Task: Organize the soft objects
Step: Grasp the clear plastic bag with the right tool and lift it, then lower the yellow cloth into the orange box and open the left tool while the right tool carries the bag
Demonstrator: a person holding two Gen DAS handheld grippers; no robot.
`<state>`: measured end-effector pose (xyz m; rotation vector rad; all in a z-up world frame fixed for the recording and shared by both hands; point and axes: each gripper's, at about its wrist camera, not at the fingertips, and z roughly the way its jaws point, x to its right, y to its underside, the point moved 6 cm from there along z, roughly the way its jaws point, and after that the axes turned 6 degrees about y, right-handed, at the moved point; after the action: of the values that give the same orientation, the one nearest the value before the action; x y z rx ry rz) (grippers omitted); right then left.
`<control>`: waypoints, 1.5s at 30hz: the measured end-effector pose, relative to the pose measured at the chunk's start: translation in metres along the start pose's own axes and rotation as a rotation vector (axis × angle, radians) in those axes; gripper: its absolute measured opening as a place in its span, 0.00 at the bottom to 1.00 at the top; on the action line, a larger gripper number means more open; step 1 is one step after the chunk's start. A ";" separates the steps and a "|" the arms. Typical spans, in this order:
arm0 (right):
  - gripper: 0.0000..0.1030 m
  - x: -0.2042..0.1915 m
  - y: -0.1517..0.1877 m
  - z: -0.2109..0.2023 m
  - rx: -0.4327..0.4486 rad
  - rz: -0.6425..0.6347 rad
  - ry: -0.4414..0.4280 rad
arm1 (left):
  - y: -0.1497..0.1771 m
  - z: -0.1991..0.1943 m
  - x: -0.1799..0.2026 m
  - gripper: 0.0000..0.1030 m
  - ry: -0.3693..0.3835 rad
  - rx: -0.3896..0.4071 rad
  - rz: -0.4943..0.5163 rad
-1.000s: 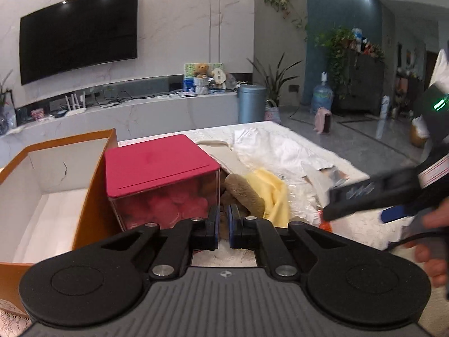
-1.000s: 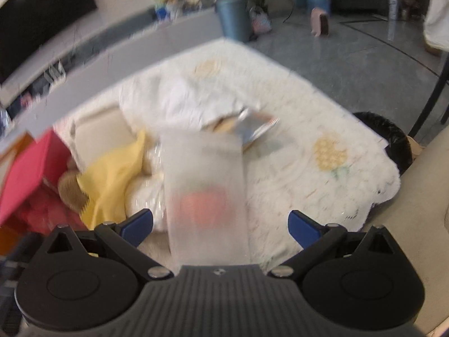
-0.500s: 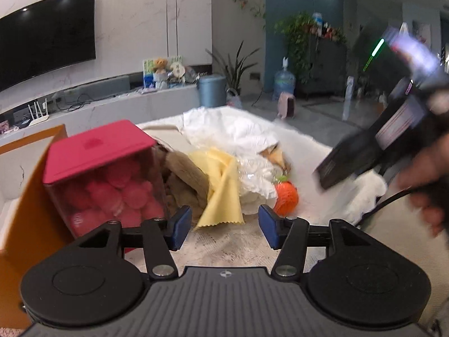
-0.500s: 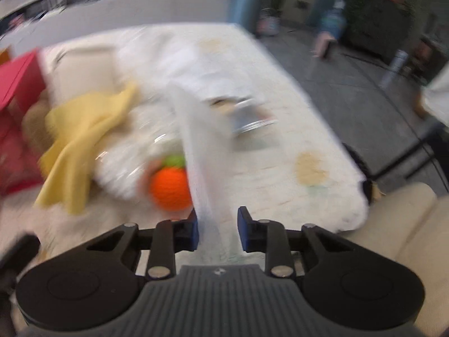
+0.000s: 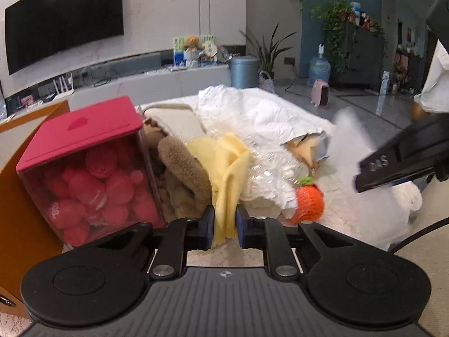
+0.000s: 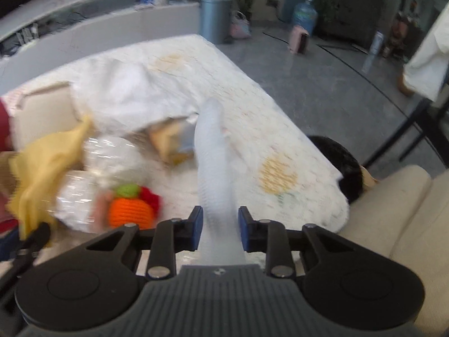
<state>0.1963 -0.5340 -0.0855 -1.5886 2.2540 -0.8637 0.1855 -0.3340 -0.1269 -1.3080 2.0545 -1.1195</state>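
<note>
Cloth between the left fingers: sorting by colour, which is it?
Pale yellow cloth, clearest in the left wrist view.

Right gripper (image 6: 219, 229): clamped on translucent white sheet (image 6: 214, 168).
Orange knitted toy (image 6: 130, 210): lay left, on tablecloth (image 6: 280, 140).

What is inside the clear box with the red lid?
The clear box under its red lid holds red balls packed against the wall. Anything behind or beneath them is hidden.
</note>
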 end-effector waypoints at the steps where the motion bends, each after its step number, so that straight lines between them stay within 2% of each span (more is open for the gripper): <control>1: 0.25 -0.002 0.000 -0.003 0.003 0.002 -0.024 | -0.001 0.000 0.003 0.20 0.023 0.004 0.004; 2: 0.25 -0.003 0.000 -0.004 0.004 0.004 -0.037 | -0.001 0.001 0.006 0.21 0.039 0.004 0.009; 4: 0.25 -0.002 0.001 -0.002 -0.002 0.010 -0.026 | -0.003 0.007 0.009 0.36 0.022 0.004 0.018; 7: 0.25 0.002 0.001 0.006 -0.015 -0.015 0.069 | -0.007 0.014 0.011 0.37 -0.001 0.008 0.005; 9: 0.25 0.005 0.000 0.014 -0.025 -0.005 0.081 | -0.010 0.016 0.013 0.39 0.001 0.015 -0.006; 10: 0.18 0.005 -0.001 0.016 -0.030 0.007 0.062 | -0.011 0.017 0.013 0.36 -0.009 0.019 -0.001; 11: 0.00 0.003 -0.001 0.016 -0.033 0.011 0.036 | -0.012 0.017 0.014 0.30 -0.022 0.018 0.007; 12: 0.00 0.000 -0.001 0.015 -0.027 0.003 0.019 | -0.013 0.017 0.014 0.13 -0.033 0.017 0.012; 13: 0.00 -0.004 0.000 0.012 -0.018 -0.020 0.012 | -0.012 0.014 0.014 0.10 -0.030 0.019 0.007; 17: 0.00 -0.012 -0.001 -0.001 0.018 -0.042 -0.036 | -0.010 -0.005 0.010 0.10 0.027 0.054 -0.029; 20: 0.00 -0.012 0.000 -0.006 0.030 -0.043 -0.034 | -0.011 -0.019 0.006 0.10 0.018 0.071 -0.009; 23: 0.00 -0.009 0.001 -0.008 0.027 -0.037 -0.023 | -0.014 -0.027 0.004 0.13 0.044 0.076 0.032; 24: 0.00 -0.009 0.001 -0.008 0.027 -0.036 -0.018 | -0.014 -0.028 0.003 0.12 0.034 0.080 0.040; 25: 0.00 -0.009 0.001 -0.008 0.027 -0.038 -0.018 | -0.014 -0.027 0.003 0.04 0.019 0.083 0.049; 28: 0.00 -0.012 0.002 -0.010 0.028 -0.049 -0.029 | -0.016 -0.028 0.003 0.02 0.011 0.086 0.067; 32: 0.00 -0.012 0.001 -0.014 0.041 -0.038 -0.061 | -0.030 -0.052 -0.002 0.02 0.046 0.153 0.058; 35: 0.00 -0.010 -0.002 -0.020 0.056 -0.020 -0.097 | -0.043 -0.063 -0.004 0.03 0.060 0.129 0.120; 37: 0.00 -0.010 -0.003 -0.028 0.081 -0.019 -0.117 | -0.052 -0.072 -0.008 0.03 0.034 0.129 0.131; 41: 0.00 -0.008 -0.006 -0.049 0.128 -0.010 -0.160 | -0.075 -0.098 -0.025 0.03 0.033 0.149 0.126; 45: 0.00 -0.005 -0.013 -0.088 0.222 0.004 -0.222 | -0.095 -0.129 -0.057 0.03 -0.001 0.186 0.063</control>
<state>0.1629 -0.5044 -0.0084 -1.4978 1.9365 -0.8558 0.1663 -0.2536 0.0218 -1.1457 1.9244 -1.2481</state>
